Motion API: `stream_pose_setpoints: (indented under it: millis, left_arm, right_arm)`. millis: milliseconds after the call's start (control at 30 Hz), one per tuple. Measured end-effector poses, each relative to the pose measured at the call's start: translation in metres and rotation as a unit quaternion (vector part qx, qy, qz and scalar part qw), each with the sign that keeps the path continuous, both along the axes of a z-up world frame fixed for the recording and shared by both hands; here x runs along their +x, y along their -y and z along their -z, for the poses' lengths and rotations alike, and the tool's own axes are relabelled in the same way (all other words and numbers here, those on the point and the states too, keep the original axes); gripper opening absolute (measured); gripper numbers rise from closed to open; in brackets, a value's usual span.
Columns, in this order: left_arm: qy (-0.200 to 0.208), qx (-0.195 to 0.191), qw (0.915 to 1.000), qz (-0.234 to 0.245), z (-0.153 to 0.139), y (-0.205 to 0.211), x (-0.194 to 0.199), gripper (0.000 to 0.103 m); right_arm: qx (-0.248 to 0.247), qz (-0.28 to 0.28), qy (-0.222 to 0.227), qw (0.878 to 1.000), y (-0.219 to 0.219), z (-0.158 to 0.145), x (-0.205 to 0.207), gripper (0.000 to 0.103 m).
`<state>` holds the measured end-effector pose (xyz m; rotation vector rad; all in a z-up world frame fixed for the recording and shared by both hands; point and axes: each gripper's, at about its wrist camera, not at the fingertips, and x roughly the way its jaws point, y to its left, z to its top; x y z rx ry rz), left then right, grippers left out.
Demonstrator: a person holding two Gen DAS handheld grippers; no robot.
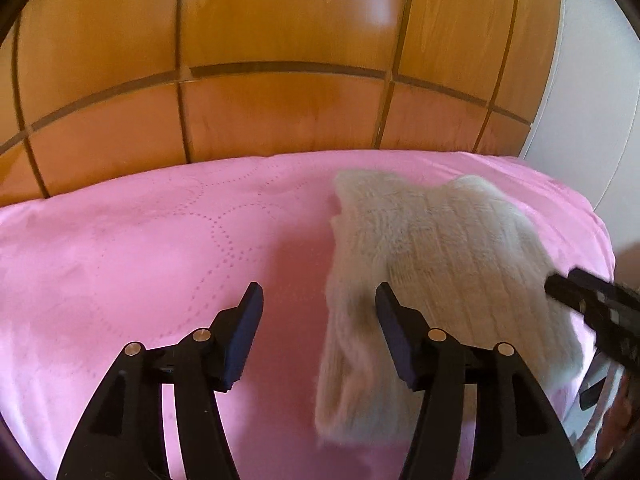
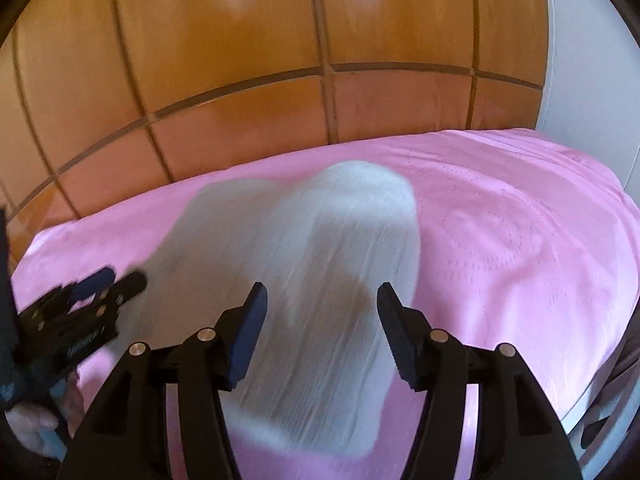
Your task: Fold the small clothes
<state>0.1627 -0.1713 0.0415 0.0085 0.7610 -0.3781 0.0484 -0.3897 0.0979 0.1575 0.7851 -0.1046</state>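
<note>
The cream knitted garment (image 1: 432, 264) lies folded on the pink bedspread (image 1: 140, 248), near its right edge. Left gripper (image 1: 320, 304) and right gripper (image 2: 320, 304): fingers half open, holding nothing (fold apparently laid). Next: smooth or refold; open room lies left

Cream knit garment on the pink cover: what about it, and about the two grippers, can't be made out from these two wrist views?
- Cream knit garment: what kind of garment it is; right wrist view is motion-blurred, and gripper arms cover its near end.
- Its fold state: layers overlap, edges fuzzy in both views.
- Right gripper: only its tips show at the left wrist view's edge.
- Left gripper: blurred in the right wrist view; contact with the knit is unclear.
</note>
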Motion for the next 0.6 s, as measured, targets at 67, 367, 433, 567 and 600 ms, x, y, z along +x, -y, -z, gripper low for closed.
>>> stream_pose_setpoints:
  millis: [67,367,433,567,600]
  left_arm:
    - [0.008,-0.003,1.0,-0.005,-0.002,-0.002,-0.007,0.058]
    - [0.014,-0.011,0.9998,-0.01,-0.009,-0.006,-0.027,0.058]
    - [0.022,-0.017,0.9996,-0.004,-0.015,-0.005,-0.032,0.072]
    - [0.051,-0.009,0.9986,0.01,-0.024,0.002,-0.043,0.074]
    - [0.052,-0.009,0.9985,0.013,-0.025,0.003,-0.044,0.074]
  right_arm:
    - [-0.004,-0.006,-0.002,1.0,-0.012,0.004,-0.017,0.056]
    - [-0.003,0.006,-0.014,1.0,-0.026,0.025,-0.034,0.056]
    - [0.003,0.007,-0.013,1.0,-0.025,0.022,-0.038,0.056]
    - [0.017,0.015,-0.006,1.0,-0.019,0.017,-0.05,0.057]
    - [0.018,0.019,-0.004,1.0,-0.018,0.015,-0.053,0.057]
